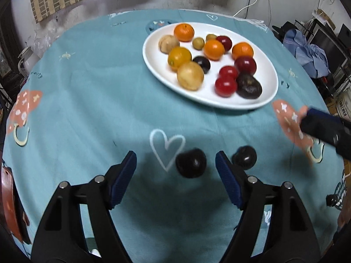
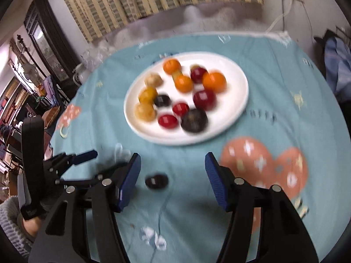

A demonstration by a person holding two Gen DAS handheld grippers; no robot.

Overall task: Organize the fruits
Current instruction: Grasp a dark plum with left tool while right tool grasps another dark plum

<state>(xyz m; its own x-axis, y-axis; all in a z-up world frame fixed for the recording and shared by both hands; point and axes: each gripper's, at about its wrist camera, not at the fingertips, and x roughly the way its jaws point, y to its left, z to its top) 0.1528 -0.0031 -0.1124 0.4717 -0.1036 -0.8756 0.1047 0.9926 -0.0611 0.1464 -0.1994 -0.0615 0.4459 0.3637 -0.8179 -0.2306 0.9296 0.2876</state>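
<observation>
Two dark plums off the plate

Both tongs, left (image 1: 175,164) and right (image 2: 173,168), gape wide, holding nothing; two dark plums (image 1: 190,163) (image 1: 244,157) lie on the table (image 1: 87,100), near of the fruit-filled white plate (image 1: 153,65).

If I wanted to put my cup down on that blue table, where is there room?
The widest bare cloth lies left of the white plate, out toward the pink mushroom print. The plate is packed with fruit. The near edge is busy: two dark plums lie there, one between the open left claw, and the right claw hovers open.
</observation>
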